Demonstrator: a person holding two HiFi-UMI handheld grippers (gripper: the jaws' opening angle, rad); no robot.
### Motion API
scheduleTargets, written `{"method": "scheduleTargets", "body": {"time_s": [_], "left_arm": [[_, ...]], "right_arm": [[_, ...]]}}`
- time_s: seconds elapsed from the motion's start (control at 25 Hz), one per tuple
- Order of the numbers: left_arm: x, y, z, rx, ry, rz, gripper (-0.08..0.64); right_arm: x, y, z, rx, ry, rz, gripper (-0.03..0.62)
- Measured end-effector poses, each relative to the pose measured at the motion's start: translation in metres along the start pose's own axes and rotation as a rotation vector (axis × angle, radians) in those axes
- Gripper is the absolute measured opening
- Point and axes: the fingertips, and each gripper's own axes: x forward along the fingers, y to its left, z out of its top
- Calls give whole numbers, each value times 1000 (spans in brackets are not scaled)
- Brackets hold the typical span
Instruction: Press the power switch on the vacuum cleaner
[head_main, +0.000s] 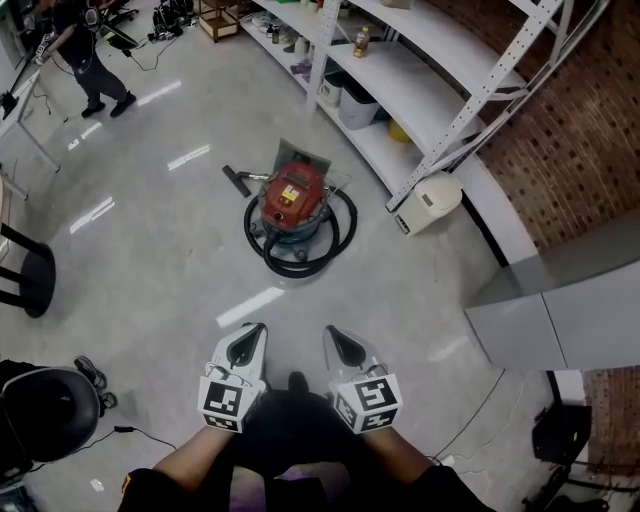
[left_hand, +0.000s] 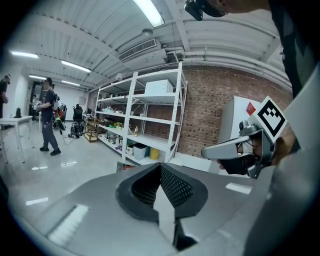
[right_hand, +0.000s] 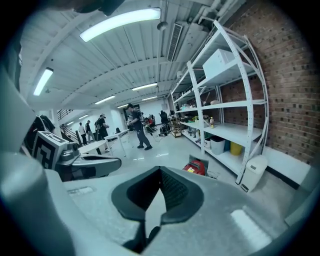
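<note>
I hold both grippers low, near the bottom middle of the head view, side by side and a little apart. The left gripper (head_main: 247, 346) has its jaws closed together, and there is nothing between them. The right gripper (head_main: 344, 346) is the same: jaws closed, holding nothing. Both tips point up the frame, toward the vacuum cleaner (head_main: 294, 200).

The vacuum cleaner sits on the shiny grey floor (head_main: 160, 260), above the middle of the head view and well apart from both grippers. It is a round red drum that stands upright, so I look down onto its top. It has no real long side, as it looks round from here. A yellow label (head_main: 290, 192) is on the red top. I cannot make out the switch. A black hose (head_main: 300, 266) curls in a ring around the drum. The hose's black end piece (head_main: 236, 180) lies on the floor and sticks out toward the upper left.

In the right gripper view, the vacuum cleaner (right_hand: 196, 166) shows as a small red shape just above the closed jaws, right of the middle.

A white shelf rack (head_main: 400, 70) fills the upper right. A small white box (head_main: 432, 200) leans by its foot, to the right of the vacuum cleaner. A person (head_main: 88, 55) stands in the upper left corner.
</note>
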Motion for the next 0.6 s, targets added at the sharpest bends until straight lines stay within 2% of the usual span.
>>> {"method": "scheduleTargets", "body": {"time_s": [0.32, 0.6], "left_arm": [[42, 59, 31, 12, -16, -76, 15], [57, 111, 42, -15, -21, -85, 15]], "right_arm": [[64, 2, 39, 19, -4, -78, -8], [105, 9, 67, 8, -2, -123, -8]]}}
